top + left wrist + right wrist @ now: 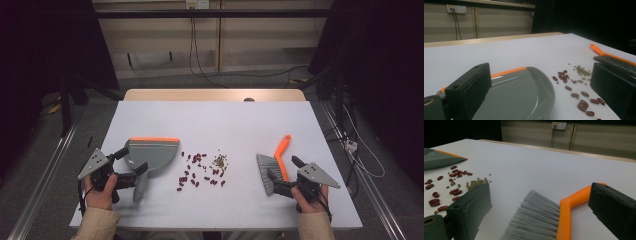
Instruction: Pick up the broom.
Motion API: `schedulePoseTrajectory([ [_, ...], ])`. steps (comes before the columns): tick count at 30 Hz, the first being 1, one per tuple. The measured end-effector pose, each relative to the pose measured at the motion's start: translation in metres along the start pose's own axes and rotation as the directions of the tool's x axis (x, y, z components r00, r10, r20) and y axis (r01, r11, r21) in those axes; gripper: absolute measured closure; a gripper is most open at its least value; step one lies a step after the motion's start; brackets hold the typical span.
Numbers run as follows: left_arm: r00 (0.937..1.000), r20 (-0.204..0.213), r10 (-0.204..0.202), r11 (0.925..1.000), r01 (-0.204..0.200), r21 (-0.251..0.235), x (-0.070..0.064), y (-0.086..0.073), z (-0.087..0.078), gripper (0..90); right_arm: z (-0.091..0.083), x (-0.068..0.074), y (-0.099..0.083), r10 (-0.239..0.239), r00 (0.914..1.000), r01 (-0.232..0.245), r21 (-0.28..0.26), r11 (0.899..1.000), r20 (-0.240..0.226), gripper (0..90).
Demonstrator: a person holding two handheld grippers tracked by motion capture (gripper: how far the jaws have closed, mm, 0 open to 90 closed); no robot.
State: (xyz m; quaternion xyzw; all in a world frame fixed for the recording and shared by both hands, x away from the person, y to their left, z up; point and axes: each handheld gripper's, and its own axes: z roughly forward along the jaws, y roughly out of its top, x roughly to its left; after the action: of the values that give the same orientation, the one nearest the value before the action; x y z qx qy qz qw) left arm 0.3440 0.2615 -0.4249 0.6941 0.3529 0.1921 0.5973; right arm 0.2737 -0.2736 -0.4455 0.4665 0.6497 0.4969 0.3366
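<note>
A white-topped table [215, 120] is seen in a dim room, with cables hanging down the pale wall behind. One grey dustpan [150, 155] with an orange lip lies at the left; the left gripper [131, 172] is spread around its handle, held low by the left hand [100, 192]. Red beans [197, 170] and one small heap of green beans [219, 161] are scattered mid-table. One orange-handled brush [274, 167] lies at the right, between the open jaws of the right gripper [274, 182], which is held level by the right hand [310, 197].
</note>
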Motion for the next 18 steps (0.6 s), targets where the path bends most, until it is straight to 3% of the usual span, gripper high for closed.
schedulePoseTrajectory([
  [12, 1.0000, 0.008, 0.004, 1.0000, -0.004, -0.001, 0.000, 0.000, 0.001, 3.5, 0.004, -0.002, 0.004, 0.006, 0.9999, -0.006, 0.003, 1.000, 0.009, 4.8],
  [16, 0.9999, 0.011, 0.006, 1.0000, -0.006, -0.001, -0.001, 0.000, 0.001, 3.4, 0.010, -0.007, 0.009, 0.006, 0.9996, -0.007, 0.021, 1.000, 0.026, 5.5],
  [18, 0.9999, 0.011, 0.005, 1.0000, -0.005, -0.003, -0.001, 0.000, 0.002, 3.5, 0.018, -0.013, 0.013, 0.027, 0.9988, -0.028, 0.045, 0.999, 0.042, 4.5],
])
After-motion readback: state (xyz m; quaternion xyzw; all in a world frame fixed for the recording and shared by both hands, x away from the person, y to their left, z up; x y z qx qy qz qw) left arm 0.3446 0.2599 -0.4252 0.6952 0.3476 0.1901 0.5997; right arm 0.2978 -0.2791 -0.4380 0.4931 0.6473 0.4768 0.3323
